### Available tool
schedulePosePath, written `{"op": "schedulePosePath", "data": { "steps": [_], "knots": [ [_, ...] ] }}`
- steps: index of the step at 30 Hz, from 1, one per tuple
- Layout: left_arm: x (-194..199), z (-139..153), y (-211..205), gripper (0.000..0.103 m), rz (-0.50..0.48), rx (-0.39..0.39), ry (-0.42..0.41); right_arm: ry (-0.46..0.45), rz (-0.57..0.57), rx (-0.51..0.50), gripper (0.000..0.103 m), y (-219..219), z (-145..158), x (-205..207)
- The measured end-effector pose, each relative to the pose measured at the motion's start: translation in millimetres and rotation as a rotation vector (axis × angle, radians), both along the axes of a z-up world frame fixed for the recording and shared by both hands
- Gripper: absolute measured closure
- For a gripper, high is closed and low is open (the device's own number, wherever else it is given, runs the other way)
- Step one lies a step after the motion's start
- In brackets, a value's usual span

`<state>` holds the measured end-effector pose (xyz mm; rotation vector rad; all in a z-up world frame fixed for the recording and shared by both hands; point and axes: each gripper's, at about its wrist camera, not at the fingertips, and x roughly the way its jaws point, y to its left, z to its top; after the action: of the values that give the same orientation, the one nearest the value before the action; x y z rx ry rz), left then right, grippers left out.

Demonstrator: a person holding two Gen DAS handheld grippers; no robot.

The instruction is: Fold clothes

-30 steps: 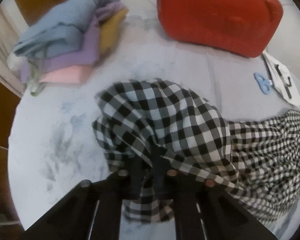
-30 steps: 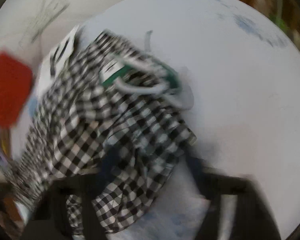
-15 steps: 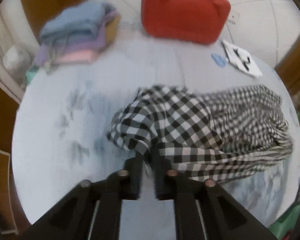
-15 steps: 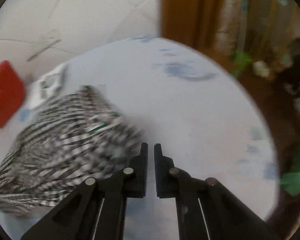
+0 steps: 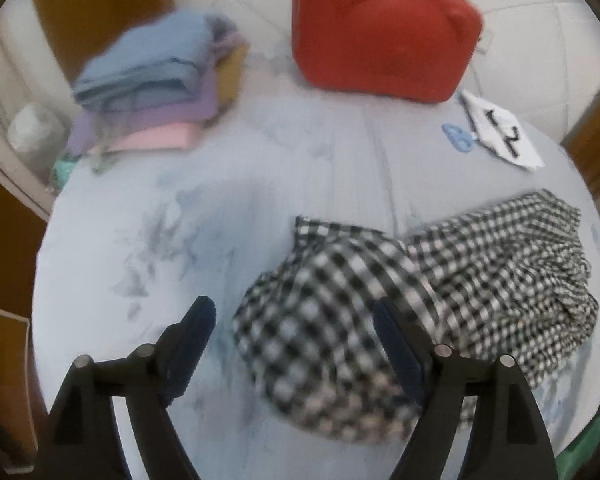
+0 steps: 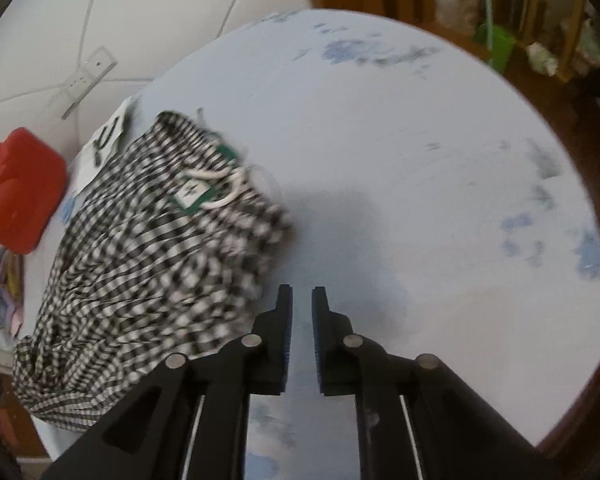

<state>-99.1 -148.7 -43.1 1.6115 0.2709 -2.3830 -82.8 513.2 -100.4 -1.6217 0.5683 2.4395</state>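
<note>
A round table (image 5: 228, 216) with a pale blue, smudged cloth carries everything. A crumpled black-and-white checked garment (image 5: 400, 304) lies toward its right edge (a green-and-white label (image 6: 194, 196) shows at one end). At the far edge stands a red bag (image 5: 380, 28); a stack of folded clothes (image 5: 156, 92) sits at the far-left edge. A printed white card (image 5: 500, 136) and something small and blue (image 5: 456, 138), possibly scissors, lie far right.

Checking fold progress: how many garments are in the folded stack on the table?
4 visible in the folded stack, far left of the table: blue on top, then purple, mustard behind, pink at the bottom. More may be hidden.
</note>
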Motion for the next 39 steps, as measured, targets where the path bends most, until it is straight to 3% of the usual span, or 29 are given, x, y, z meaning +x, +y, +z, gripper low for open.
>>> {"op": "schedulePosePath", "data": {
  "steps": [1,2,3,4,5,6,7,9,12,16,19,21,23,29,35,39],
  "knots": [
    [-8,-8,-1,0.022,-0.001,0.003,-0.019,-0.005,0.006,-0.004,0.073,-6,-3,-4],
    [-16,-17,-2,0.022,-0.002,0.01,-0.04,-0.011,0.012,-0.008,0.054,-11,-6,-7],
    [-22,-25,-3,0.022,-0.006,0.031,-0.055,-0.008,0.024,-0.006,0.042,-19,-6,-10],
    [-27,-34,-3,0.032,-0.012,0.066,-0.064,-0.004,0.041,-0.007,0.041,-27,-6,-13],
    [-29,-40,-2,0.076,-0.011,0.098,-0.073,0.004,0.071,-0.011,0.041,-39,-4,-16],
    [-30,-44,-2,0.098,-0.002,0.126,-0.083,0.01,0.092,-0.011,0.041,-49,-2,-18],
    [-29,-45,-2,0.101,0.011,0.14,-0.083,0.014,0.114,-0.01,0.041,-57,-1,-21],
    [-20,-32,1,0.101,0.02,0.116,-0.045,0.009,0.165,0.001,0.041,-77,-3,-30],
    [13,12,2,0.101,0.022,0.113,0.057,-0.025,0.205,0.03,0.041,-95,-14,-45],
    [70,69,-5,0.101,0.043,0.096,0.169,-0.123,0.181,0.052,0.041,-95,-48,-55],
    [107,85,-21,0.094,0.074,0.056,0.166,-0.131,0.186,0.083,0.038,-97,-56,-56],
    [123,78,-30,0.087,0.101,0.011,0.118,-0.151,0.195,0.107,0.037,-100,-59,-59],
    [135,64,-38,0.066,0.131,-0.006,0.063,-0.16,0.2,0.115,0.037,-100,-62,-60],
    [121,34,-39,0.043,0.138,0.012,0.044,-0.135,0.182,0.056,0.037,-82,-60,-54],
    [64,2,-28,0.04,0.082,0.059,0.043,-0.064,0.176,0.037,0.036,-67,-39,-51],
    [25,-22,-22,0.04,0.041,0.068,0.013,-0.03,0.212,0.014,0.023,-74,-26,-58]
  ]
}}
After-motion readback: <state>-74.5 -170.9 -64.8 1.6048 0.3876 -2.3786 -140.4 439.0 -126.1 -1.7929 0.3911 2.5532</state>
